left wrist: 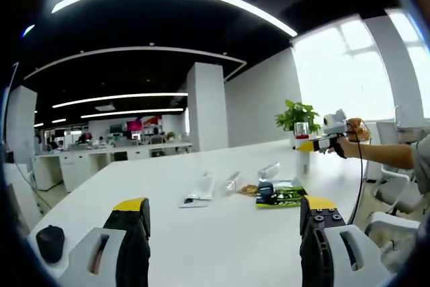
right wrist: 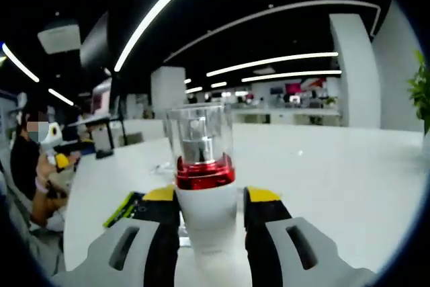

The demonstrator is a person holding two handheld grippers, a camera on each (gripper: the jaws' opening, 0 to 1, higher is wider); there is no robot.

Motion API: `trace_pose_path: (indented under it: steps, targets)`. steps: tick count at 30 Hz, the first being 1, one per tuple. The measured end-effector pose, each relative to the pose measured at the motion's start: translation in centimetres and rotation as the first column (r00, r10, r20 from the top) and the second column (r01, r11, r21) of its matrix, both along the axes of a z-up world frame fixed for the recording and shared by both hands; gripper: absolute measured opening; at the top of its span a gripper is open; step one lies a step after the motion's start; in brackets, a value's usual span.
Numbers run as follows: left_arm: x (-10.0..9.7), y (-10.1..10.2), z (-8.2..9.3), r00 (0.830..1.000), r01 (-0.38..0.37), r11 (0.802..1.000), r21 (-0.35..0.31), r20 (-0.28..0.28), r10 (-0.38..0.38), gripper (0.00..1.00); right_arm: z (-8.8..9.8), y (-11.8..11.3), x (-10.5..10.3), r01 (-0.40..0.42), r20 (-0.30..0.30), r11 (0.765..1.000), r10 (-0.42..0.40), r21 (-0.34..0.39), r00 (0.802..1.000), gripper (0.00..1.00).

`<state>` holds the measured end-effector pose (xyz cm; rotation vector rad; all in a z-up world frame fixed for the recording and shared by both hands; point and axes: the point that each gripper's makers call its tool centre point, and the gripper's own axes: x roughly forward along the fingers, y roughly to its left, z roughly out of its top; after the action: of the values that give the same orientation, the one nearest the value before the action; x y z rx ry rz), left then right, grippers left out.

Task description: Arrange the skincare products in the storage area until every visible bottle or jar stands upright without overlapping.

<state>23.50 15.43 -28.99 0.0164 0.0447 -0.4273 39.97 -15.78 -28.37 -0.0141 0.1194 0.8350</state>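
Observation:
My right gripper (right wrist: 211,201) is shut on a white bottle (right wrist: 206,223) with a red band and a clear cap, held upright above the white table (right wrist: 336,186). In the left gripper view that bottle (left wrist: 302,130) and the right gripper (left wrist: 310,146) show at the right, in a person's hand. My left gripper (left wrist: 224,206) hangs open over the table (left wrist: 201,240) with nothing between its jaws. Beyond it lie a flat white tube (left wrist: 205,183), two clear bottles on their sides (left wrist: 232,181) (left wrist: 269,169), a brownish jar (left wrist: 248,189) and a dark jar (left wrist: 265,189) on a green mat (left wrist: 285,197).
A potted plant (left wrist: 297,113) stands at the table's far right. A black lump (left wrist: 50,242) sits near the front left corner. Office chairs (left wrist: 393,186) stand to the right. A person with a gripper (right wrist: 57,152) sits at the left, beside the green mat (right wrist: 124,208).

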Motion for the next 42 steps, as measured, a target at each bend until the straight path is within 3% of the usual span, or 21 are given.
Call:
trace_pose_path:
  steps: [2, 4, 13, 19, 22, 26, 29, 31, 36, 42]
  targets:
    - [0.0, 0.0, 0.0, 1.0, 0.0, 1.0, 0.002, 0.0, 0.0, 0.95, 0.1, 0.1, 0.1, 0.018, 0.034, 1.0, -0.017, -0.024, 0.999, 0.31]
    - [0.0, 0.0, -0.1, 1.0, 0.001, 1.0, 0.002, -0.003, -0.001, 0.95, 0.1, 0.3, 0.1, 0.027, 0.031, 0.999, -0.026, -0.031, 0.999, 0.3]
    - [0.1, 0.2, 0.0, 1.0, -0.001, 1.0, -0.004, -0.003, 0.001, 0.95, 0.3, 0.1, 0.5, 0.089, -0.028, 0.996, -0.09, -0.031, 0.996, 0.29]
    - [0.1, 0.2, 0.0, 1.0, -0.003, 1.0, -0.008, -0.002, 0.003, 0.95, 3.0, 0.2, 0.8, 0.134, 0.069, 0.991, -0.132, -0.02, 0.989, 0.28]
    - [0.1, 0.1, 0.1, 1.0, -0.001, 1.0, -0.006, 0.0, 0.001, 0.95, 4.5, 0.3, 1.8, 0.166, 0.08, 0.986, -0.165, 0.001, 0.983, 0.28]
    - [0.0, -0.1, 0.1, 1.0, 0.005, 1.0, -0.004, 0.0, -0.005, 0.95, 6.1, 0.5, 3.3, 0.233, 0.148, 0.972, -0.231, -0.001, 0.962, 0.29]
    - [0.0, 0.0, 0.3, 1.0, 0.006, 1.0, -0.005, 0.004, -0.006, 0.95, 7.1, 0.9, 5.1, 0.285, 0.141, 0.956, -0.291, 0.064, 0.946, 0.29]
    - [-0.1, 0.3, 0.4, 1.0, 0.0, 1.0, -0.01, 0.009, 0.0, 0.95, 7.3, 0.8, 6.3, 0.311, 0.13, 0.947, -0.319, 0.079, 0.939, 0.29]
    - [0.0, 1.2, 0.5, 1.0, -0.014, 1.0, -0.017, 0.007, 0.014, 0.95, 7.4, 0.8, 9.4, 0.408, 0.145, 0.911, -0.413, 0.065, 0.899, 0.29]
    - [0.1, 1.9, 1.0, 0.999, -0.026, 0.999, -0.033, 0.017, 0.027, 0.95, 6.3, 1.6, 11.6, 0.434, 0.122, 0.9, -0.435, 0.036, 0.892, 0.29]
